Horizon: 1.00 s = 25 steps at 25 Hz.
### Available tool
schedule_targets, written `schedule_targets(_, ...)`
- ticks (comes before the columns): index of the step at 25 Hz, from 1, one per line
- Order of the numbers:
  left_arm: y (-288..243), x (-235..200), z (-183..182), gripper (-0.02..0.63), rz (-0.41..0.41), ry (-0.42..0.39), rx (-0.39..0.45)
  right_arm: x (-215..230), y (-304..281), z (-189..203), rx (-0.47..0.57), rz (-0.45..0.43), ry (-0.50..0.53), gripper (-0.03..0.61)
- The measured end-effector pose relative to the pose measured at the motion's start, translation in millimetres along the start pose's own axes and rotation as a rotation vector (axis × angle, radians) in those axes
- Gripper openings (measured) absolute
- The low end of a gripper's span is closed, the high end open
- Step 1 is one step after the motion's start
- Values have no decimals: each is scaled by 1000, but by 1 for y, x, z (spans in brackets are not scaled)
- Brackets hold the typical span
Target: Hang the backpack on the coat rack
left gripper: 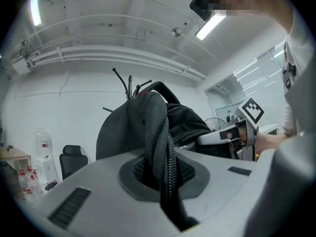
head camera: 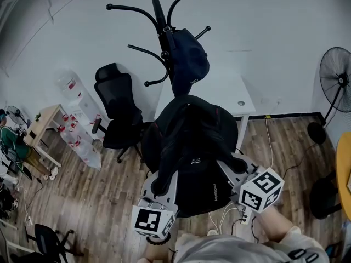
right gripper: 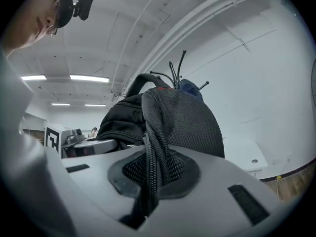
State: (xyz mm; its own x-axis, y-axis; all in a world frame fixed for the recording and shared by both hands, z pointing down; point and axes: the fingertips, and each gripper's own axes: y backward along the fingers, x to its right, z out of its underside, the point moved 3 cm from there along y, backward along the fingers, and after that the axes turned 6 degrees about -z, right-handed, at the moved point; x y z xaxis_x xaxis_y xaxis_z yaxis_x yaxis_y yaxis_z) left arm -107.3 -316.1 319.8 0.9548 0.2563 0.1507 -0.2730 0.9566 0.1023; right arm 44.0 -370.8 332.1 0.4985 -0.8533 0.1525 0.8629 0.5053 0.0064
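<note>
A black backpack (head camera: 192, 147) hangs in the air in front of me, held up from below by both grippers. My left gripper (head camera: 163, 181) is shut on a padded mesh shoulder strap (left gripper: 159, 142), which runs down between its jaws. My right gripper (head camera: 233, 166) is shut on the other strap (right gripper: 152, 152) in the same way. Beyond the pack stands the black coat rack (head camera: 158, 15), its curved hooks spread out, with a dark navy bag (head camera: 189, 59) hanging on it. The rack's hooks (left gripper: 129, 85) show just above the pack in the left gripper view, and the rack (right gripper: 177, 68) shows over it in the right gripper view.
A black office chair (head camera: 116, 114) stands left of the rack and a white table (head camera: 241, 100) right of it, against the wall. A floor fan (head camera: 335, 81) is at the far right. A wooden table (head camera: 44, 127) and water bottles (head camera: 77, 119) are at the left. Cables (head camera: 225, 218) lie on the floor.
</note>
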Motion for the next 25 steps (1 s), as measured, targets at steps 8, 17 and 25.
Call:
schedule_targets(8, -28, -35, -27, 20, -1, -2, 38, 10, -33, -33, 32, 6, -4, 34)
schedule_targets(17, -54, -77, -55, 20, 30, -8, 86, 11, -68, -68, 76, 40, 25, 34)
schedule_targets(25, -82, -97, -69, 20, 68, 6, 86, 26, -89, -90, 105, 96, 17, 34)
